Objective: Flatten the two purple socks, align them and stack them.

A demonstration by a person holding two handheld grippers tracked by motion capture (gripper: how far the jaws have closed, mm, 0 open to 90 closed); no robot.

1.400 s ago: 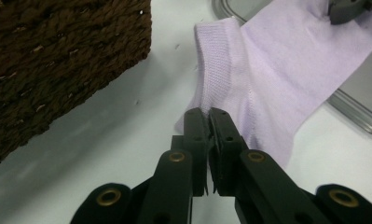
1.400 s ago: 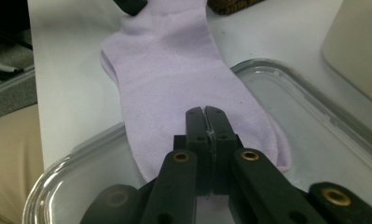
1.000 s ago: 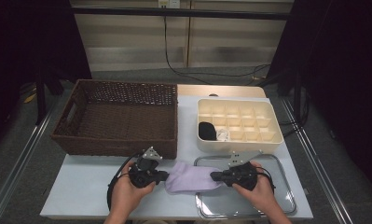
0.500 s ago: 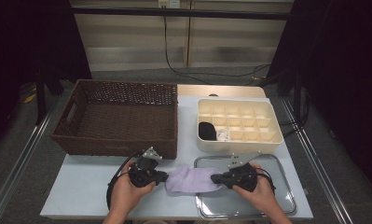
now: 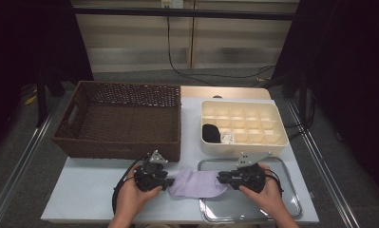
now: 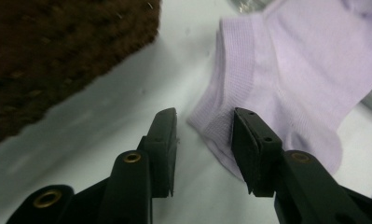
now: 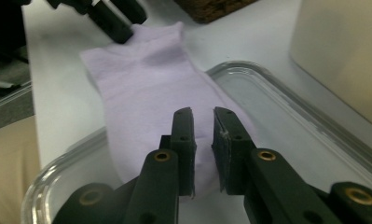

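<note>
My left tongs [image 6: 204, 135] and right tongs [image 7: 202, 128], both just opening, stand spread over the lilac sock [image 5: 198, 183] lying half on the tray [image 5: 291, 209].

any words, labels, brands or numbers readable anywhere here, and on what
None can be read: the lilac sock, the wicker basket, the cream divider box, the metal tray and the left gripper and right gripper carry no visible print.
</note>
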